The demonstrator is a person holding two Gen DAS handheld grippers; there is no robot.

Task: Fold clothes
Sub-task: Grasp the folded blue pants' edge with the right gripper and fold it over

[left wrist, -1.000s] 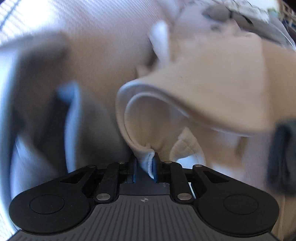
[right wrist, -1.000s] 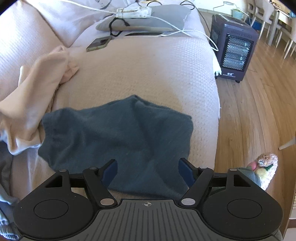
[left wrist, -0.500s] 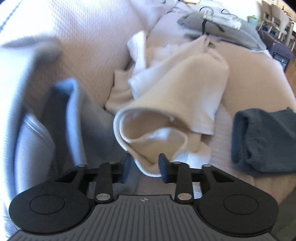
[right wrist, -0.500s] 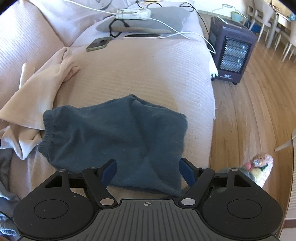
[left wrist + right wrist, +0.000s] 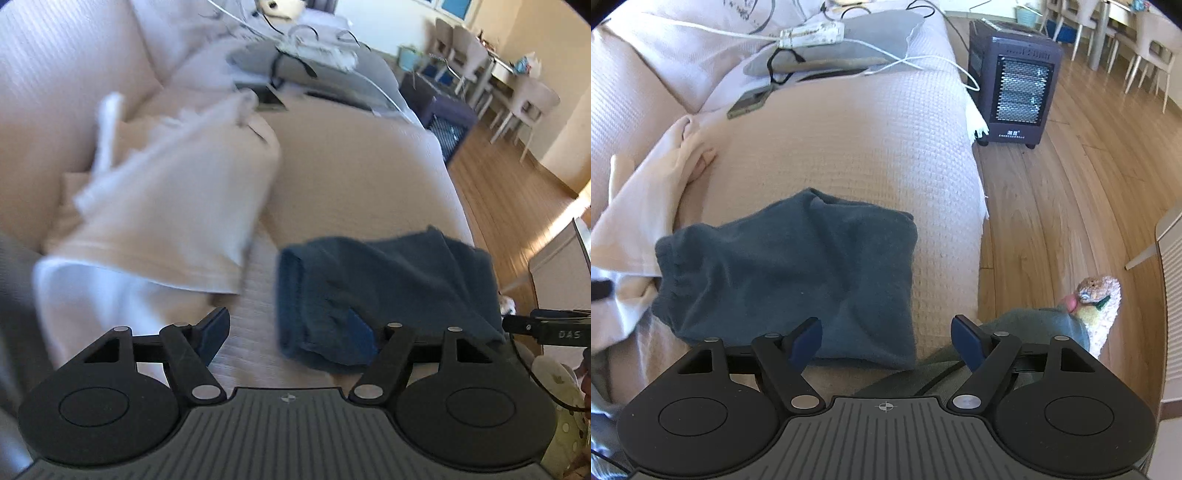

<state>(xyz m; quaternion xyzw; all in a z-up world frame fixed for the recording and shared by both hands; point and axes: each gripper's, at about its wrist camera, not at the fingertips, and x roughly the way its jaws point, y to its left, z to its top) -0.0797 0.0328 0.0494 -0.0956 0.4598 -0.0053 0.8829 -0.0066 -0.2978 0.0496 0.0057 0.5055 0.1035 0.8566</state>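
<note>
A dark blue folded garment (image 5: 790, 273) lies on the beige cover of the sofa seat (image 5: 849, 155), near its front edge. My right gripper (image 5: 886, 339) hovers over its near right corner, jaws opening wider, pads touching nothing. A crumpled cream garment (image 5: 166, 206) lies to the left of the blue one (image 5: 388, 280). My left gripper (image 5: 288, 332) hangs above the strip of cover between them, jaws opening, and its pads press on nothing. The blue garment's near left corner shows between its fingers, below them.
A grey cushion (image 5: 849, 44) with a white power strip and cables sits at the far end, a phone (image 5: 748, 103) beside it. A heater (image 5: 1015, 92) stands on the wooden floor to the right. A plush bird shape (image 5: 1097, 299) is near the seat's edge.
The left gripper let go of the cream garment's edge, opened wide and swung up and right toward the blue garment. The cream garment has dropped onto the seat. The right gripper shifted slightly.
</note>
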